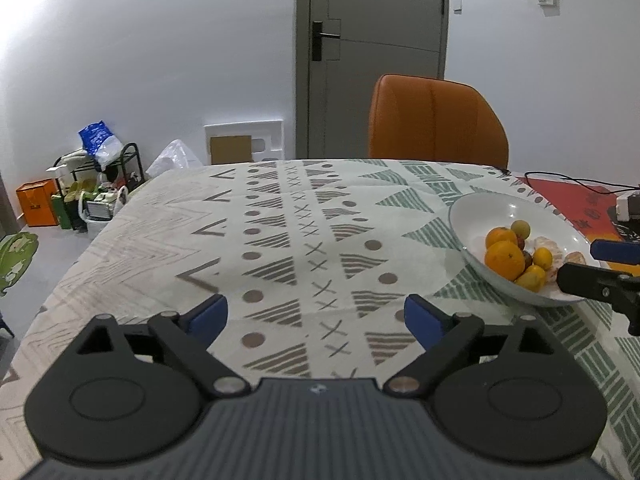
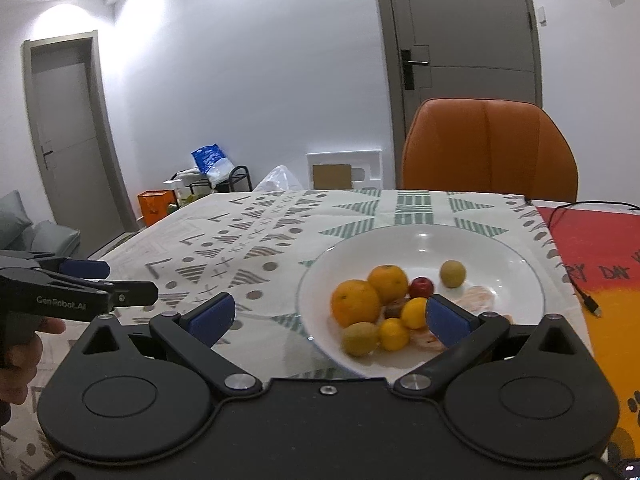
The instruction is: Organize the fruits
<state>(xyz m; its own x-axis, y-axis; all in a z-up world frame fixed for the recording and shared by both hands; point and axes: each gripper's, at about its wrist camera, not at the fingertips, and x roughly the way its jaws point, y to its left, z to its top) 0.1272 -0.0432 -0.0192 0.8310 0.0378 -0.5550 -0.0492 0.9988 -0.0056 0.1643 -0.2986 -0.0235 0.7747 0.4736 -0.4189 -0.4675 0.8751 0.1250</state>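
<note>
While you hold both tools over the table, your left gripper (image 1: 316, 316) stands with its blue pads (image 1: 210, 314) wide apart and nothing between them, only the patterned tablecloth (image 1: 280, 240) below. Your right gripper (image 2: 330, 316) is spread just as wide; its right pad (image 2: 446, 320) overlaps the near part of the white bowl (image 2: 520, 264) in the picture, though you cannot tell from this view whether it touches anything, and no fruit is pinched between the pads. At the left edge of the right wrist view you can see your left hand (image 2: 20, 344) wrapped on the other tool's handle.

Just beyond the right gripper, the bowl sits on the cloth near the table's right side, and all the fruit you can see lies inside it. Nearest you are a greenish-brown fruit (image 2: 360, 338) and two small yellow ones (image 2: 394, 334), touching each other. Behind them sit two oranges (image 2: 355, 303) side by side, a small red fruit (image 2: 421, 287) to their right, and a pale green round fruit (image 2: 453, 274) a little apart toward the far side. Peeled citrus segments (image 2: 478, 298) lie to the right of the heap.

To the right of the bowl a red-and-orange mat (image 2: 600, 248) carries a black cable (image 2: 588, 300). Past the far table edge stands an orange chair (image 2: 488, 148), with a grey door (image 2: 468, 40) behind it. A rack of bags and boxes (image 1: 100, 176) sits on the floor by the left wall.
</note>
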